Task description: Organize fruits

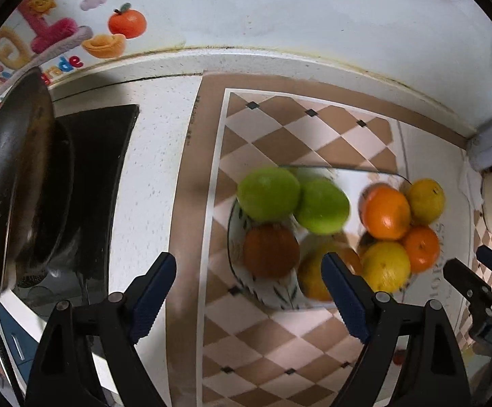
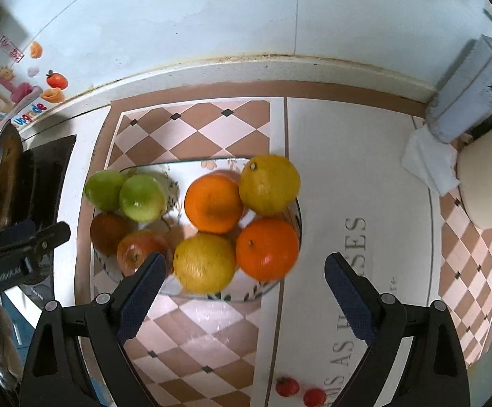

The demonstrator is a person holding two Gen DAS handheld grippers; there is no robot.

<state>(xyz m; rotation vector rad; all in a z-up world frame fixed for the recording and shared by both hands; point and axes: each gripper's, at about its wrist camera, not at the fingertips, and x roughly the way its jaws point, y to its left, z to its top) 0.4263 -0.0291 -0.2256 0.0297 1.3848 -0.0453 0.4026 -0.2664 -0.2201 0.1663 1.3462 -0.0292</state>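
Hovering over the plate, both grippers spread wide, grasping nothing; reaching next (probably) for the tomatoes at six o'clock.

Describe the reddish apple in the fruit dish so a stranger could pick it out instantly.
Find the glass fruit dish on the checkered mat. On its left side, nearest the camera in the right wrist view, sits the red apple, right of a brown fruit. It alone has red-and-yellow streaked skin; its neighbours are plain green, brown, orange or yellow.
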